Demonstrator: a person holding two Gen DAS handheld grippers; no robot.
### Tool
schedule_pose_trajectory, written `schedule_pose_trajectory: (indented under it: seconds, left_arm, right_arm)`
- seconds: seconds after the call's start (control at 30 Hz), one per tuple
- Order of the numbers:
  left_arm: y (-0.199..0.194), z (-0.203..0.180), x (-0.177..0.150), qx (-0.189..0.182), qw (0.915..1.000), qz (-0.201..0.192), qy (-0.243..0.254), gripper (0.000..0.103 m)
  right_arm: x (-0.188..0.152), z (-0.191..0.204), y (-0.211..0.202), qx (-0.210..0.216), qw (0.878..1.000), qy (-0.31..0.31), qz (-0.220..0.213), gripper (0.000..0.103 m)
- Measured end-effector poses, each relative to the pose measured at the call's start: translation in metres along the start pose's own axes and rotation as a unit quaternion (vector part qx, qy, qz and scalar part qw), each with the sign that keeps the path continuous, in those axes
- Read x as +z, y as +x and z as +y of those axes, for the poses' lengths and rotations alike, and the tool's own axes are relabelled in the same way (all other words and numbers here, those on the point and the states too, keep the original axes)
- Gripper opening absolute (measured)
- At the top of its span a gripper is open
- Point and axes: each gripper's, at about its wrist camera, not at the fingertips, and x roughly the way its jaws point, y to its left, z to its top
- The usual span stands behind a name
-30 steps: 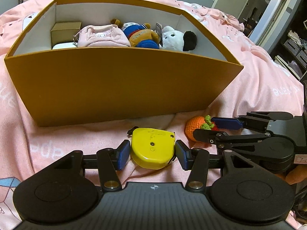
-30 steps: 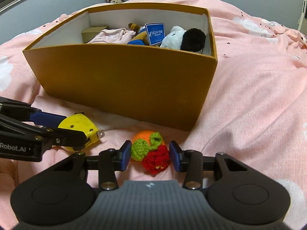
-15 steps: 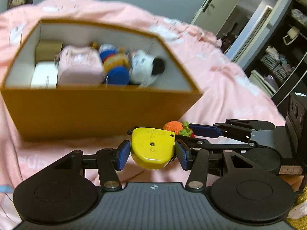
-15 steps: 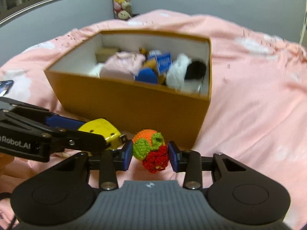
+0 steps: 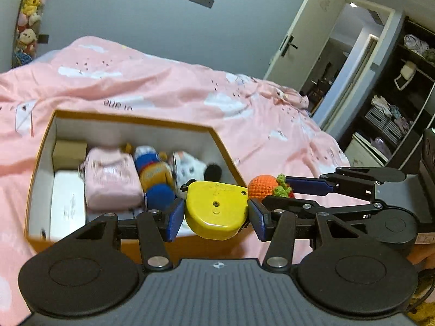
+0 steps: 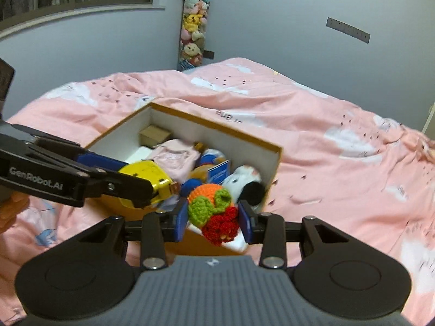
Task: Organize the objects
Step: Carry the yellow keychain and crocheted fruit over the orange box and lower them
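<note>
Left wrist view: your left gripper (image 5: 216,214) holds a round yellow plastic tape measure (image 5: 216,209) tight between its two blue pads (image 5: 174,218).
Tape measure spot: it is up in the air, in front of the near wall of the big orange cardboard box (image 5: 225,152) with white walls inside.
Left wrist view, right side: your right gripper (image 5: 282,190) comes in from the right, just beside the tape measure, and it grips a knitted orange ball with green leaves (image 5: 262,187).
Right wrist view: your right gripper (image 6: 213,218) squeezes the knitted orange ball (image 6: 213,207) between its blue pads (image 6: 180,220); a red knitted bit hangs at the ball's bottom.
Ball spot: it is in the air too, over the near corner of the box (image 6: 214,125).
Right wrist view, left side: your left gripper (image 6: 152,182) reaches in from the left with the tape measure (image 6: 146,175) in its pads, close to the ball.
In the box: a soft pink pouch (image 5: 110,179), a blue and orange plush toy (image 5: 156,176), a white plush toy with a black ear (image 5: 195,169), a small brown carton (image 5: 69,153) and a flat white box (image 5: 66,206).
Under the box: a pink bed cover with white clouds (image 5: 168,89).
Far corner: a tall stack of plush toys (image 6: 193,24) on the grey wall.
</note>
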Motion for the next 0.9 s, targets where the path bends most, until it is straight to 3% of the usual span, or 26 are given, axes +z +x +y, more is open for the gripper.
schedule_pose_trajectory:
  seconds: [0.17, 0.33, 0.9]
  left_arm:
    - [0.025, 0.002, 0.011, 0.026, 0.9993, -0.01, 0.025, 0.059]
    - [0.048, 0.014, 0.016, 0.035, 0.999, 0.011, 0.024, 0.059]
    - [0.088, 0.051, 0.017, 0.024, 0.9967, 0.072, -0.028, 0.059]
  right_arm:
    - [0.023, -0.006, 0.039, 0.001, 0.999, -0.023, 0.041, 0.041]
    - [0.026, -0.015, 0.074, 0.011, 0.994, -0.042, 0.099, 0.041]
    - [0.03, -0.016, 0.161, 0.044, 0.963, -0.091, 0.251, 0.042]
